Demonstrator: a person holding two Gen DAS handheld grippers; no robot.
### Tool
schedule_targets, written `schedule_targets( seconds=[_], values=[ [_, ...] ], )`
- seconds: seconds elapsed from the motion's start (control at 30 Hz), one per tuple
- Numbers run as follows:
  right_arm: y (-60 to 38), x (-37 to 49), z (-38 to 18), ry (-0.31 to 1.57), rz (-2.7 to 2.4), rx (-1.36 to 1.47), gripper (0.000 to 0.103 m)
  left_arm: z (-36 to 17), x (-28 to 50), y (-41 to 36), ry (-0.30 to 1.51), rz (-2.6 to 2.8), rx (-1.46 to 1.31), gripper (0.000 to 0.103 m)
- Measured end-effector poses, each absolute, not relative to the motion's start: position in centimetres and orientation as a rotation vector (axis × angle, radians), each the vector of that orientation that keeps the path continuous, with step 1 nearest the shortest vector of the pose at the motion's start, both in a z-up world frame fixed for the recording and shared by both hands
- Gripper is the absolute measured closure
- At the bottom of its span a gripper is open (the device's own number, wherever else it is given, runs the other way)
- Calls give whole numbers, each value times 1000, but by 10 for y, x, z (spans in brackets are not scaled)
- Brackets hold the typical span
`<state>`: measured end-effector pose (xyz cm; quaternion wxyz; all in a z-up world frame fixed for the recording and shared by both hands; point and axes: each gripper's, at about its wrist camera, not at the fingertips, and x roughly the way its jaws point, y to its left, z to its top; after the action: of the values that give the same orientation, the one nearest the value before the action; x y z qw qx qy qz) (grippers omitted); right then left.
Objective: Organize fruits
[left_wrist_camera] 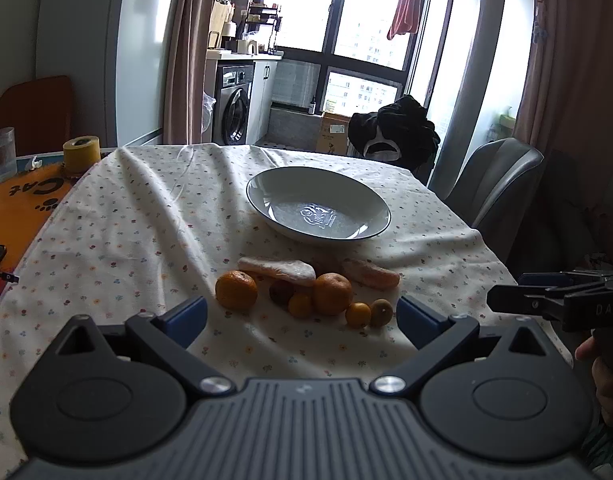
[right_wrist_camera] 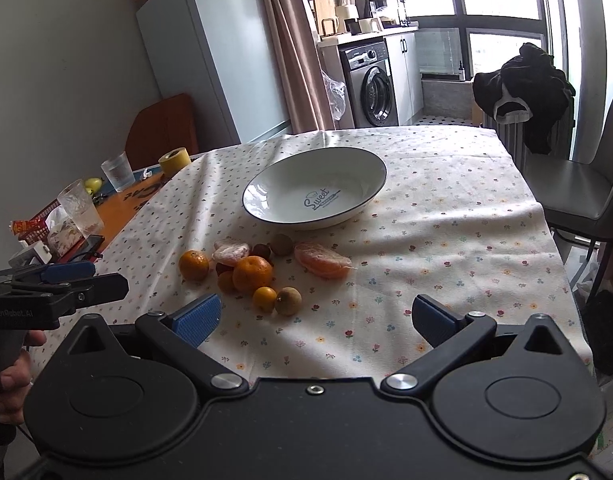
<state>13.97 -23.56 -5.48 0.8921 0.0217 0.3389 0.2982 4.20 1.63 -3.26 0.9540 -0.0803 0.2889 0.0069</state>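
Observation:
A cluster of fruit lies on the flowered tablecloth: two mandarins (left_wrist_camera: 236, 289) (left_wrist_camera: 333, 293), small kumquats (left_wrist_camera: 358, 314), a brownish longan (left_wrist_camera: 381, 312), a dark fruit (left_wrist_camera: 281, 292) and two peeled pomelo pieces (left_wrist_camera: 277, 269) (left_wrist_camera: 371, 273). Behind them stands an empty white bowl (left_wrist_camera: 262, 190), also in the right wrist view (right_wrist_camera: 258, 196). My left gripper (left_wrist_camera: 302, 318) is open and empty, just in front of the fruit. My right gripper (right_wrist_camera: 314, 318) is open and empty, in front of the fruit (right_wrist_camera: 252, 274) and a little to its right.
On the orange table part at the left stand glasses (right_wrist_camera: 117, 171), a yellow tape roll (right_wrist_camera: 173, 161), a phone (right_wrist_camera: 91, 244) and a red basket (right_wrist_camera: 42, 224). A grey chair (right_wrist_camera: 586, 196) stands at the right. A cloth fold (left_wrist_camera: 146, 184) runs along the left.

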Motion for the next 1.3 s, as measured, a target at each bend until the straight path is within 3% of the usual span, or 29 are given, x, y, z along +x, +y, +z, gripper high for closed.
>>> schedule_targets(
  seconds=[0.17,0.23,0.57,0.93,1.3],
  values=[
    [-229,148,-63,700,644,44,2,-41,53,19,600,2,-170,7],
    [-226,152,-67,710,654,50,9,-45,57,21,603,-3,-174,9],
    [-214,171,-84,769,680,69,24,-62,79,33,635,5,-205,23],
    [-196,193,-104,843,715,87,53,-76,102,54,665,52,-221,35],
    [-178,207,-118,893,723,80,61,-86,115,62,686,52,-212,37]
  ],
)
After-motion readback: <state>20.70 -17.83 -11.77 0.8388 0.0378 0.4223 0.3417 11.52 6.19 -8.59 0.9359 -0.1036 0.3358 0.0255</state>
